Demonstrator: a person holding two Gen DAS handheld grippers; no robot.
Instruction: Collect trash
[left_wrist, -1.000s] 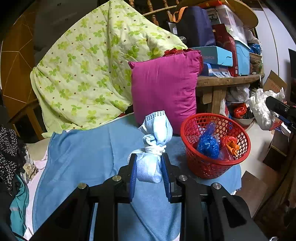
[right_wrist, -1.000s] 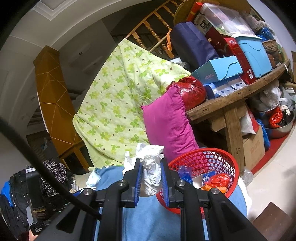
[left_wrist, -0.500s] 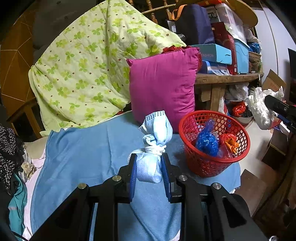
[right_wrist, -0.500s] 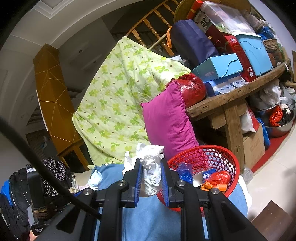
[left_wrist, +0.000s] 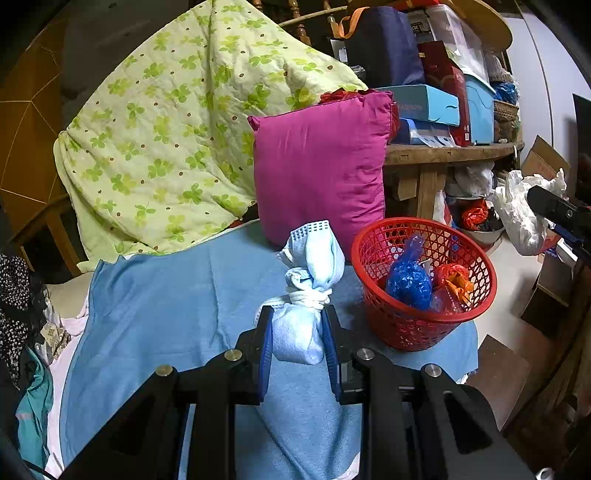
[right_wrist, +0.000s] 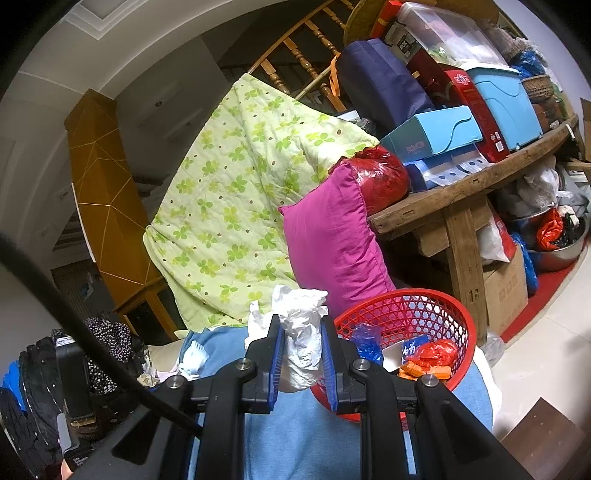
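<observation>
In the left wrist view, a knotted pale-blue face-mask bundle (left_wrist: 303, 328) is pinched by the left gripper (left_wrist: 298, 345) above the blue cloth (left_wrist: 166, 314), left of the red plastic mesh basket (left_wrist: 406, 325).

In the right wrist view, a crumpled white plastic bag (right_wrist: 302, 343) is clamped by the right gripper (right_wrist: 303, 363) just beside the basket's (right_wrist: 402, 306) left rim.

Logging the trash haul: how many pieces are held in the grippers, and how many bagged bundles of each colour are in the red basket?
Held pale blue knotted mask bundle: 1
Held white crumpled plastic wad: 1
Blue plastic bundle in red mesh basket: 1
Red plastic bundle: 1
Total: 4
</observation>
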